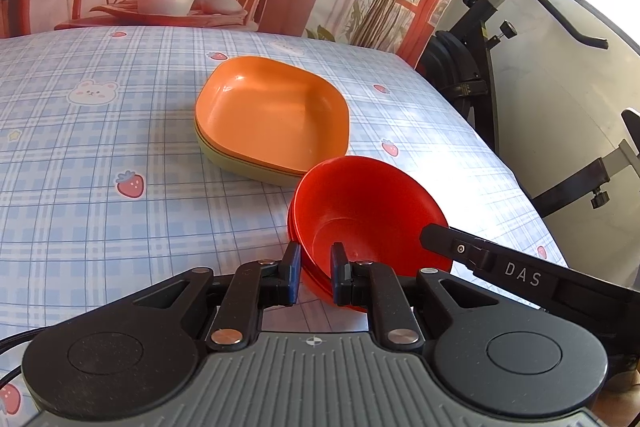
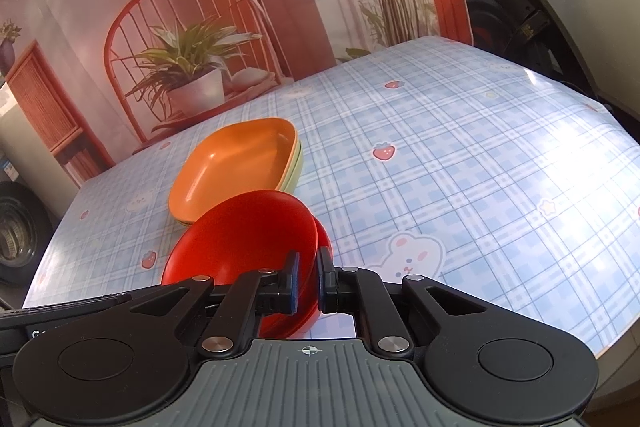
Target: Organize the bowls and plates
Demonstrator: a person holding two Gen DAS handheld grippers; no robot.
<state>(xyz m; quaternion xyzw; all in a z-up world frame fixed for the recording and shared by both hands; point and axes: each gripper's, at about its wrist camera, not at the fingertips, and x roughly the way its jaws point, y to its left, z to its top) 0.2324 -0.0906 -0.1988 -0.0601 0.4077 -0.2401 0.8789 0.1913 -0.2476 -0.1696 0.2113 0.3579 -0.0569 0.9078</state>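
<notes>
A stack of red bowls [image 1: 372, 215] sits near the table's front edge, tilted in both views, and shows in the right wrist view [image 2: 244, 239] too. My left gripper [image 1: 315, 269] is shut on the stack's near rim. My right gripper [image 2: 307, 277] is shut on the stack's rim from the other side; its finger [image 1: 480, 255] shows in the left wrist view. Behind the bowls an orange square plate [image 1: 272, 111] lies nested on a green plate [image 1: 240, 163]; the orange plate also shows in the right wrist view [image 2: 236, 163].
The table has a blue checked cloth [image 1: 100, 131] with strawberry and bear prints. An exercise bike [image 1: 500, 39] stands off the table's right edge. A printed backdrop [image 2: 200, 27] hangs behind the far edge.
</notes>
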